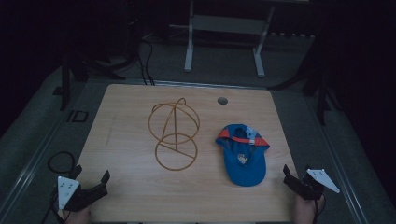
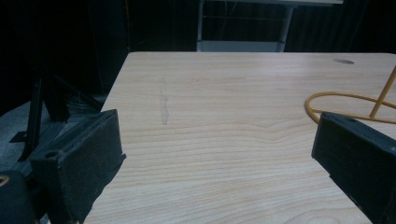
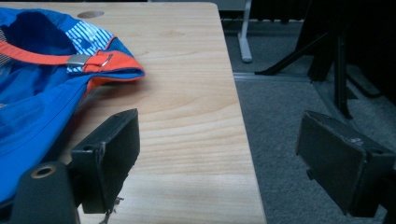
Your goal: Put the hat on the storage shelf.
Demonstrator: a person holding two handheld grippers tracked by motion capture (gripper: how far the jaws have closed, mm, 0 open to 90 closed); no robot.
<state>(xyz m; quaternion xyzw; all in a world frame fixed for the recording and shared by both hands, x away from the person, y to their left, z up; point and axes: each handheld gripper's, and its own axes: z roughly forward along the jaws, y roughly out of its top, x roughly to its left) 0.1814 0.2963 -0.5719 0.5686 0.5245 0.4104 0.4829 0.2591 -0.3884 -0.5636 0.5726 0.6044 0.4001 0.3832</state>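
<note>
A blue cap (image 1: 242, 154) with an orange band lies upside down on the right half of the wooden table (image 1: 130, 186); its blue cloth and strap buckle (image 3: 86, 59) show at the left of the right gripper view. A yellow wire hat stand (image 1: 174, 134) rests near the table's middle, and its ring base (image 2: 348, 105) appears at the right of the left gripper view. My left gripper (image 1: 91, 183) hovers at the near left corner, jaws wide apart and empty. My right gripper (image 1: 299, 176) sits open at the near right edge, beside the cap's brim, touching nothing.
A round cable hole (image 1: 222, 100) is in the table's far side. Beyond the table stands a white metal frame (image 1: 224, 44) on grey carpet. Dark stand legs (image 1: 322, 93) flank the right side, and cables (image 1: 60, 163) lie on the floor at left.
</note>
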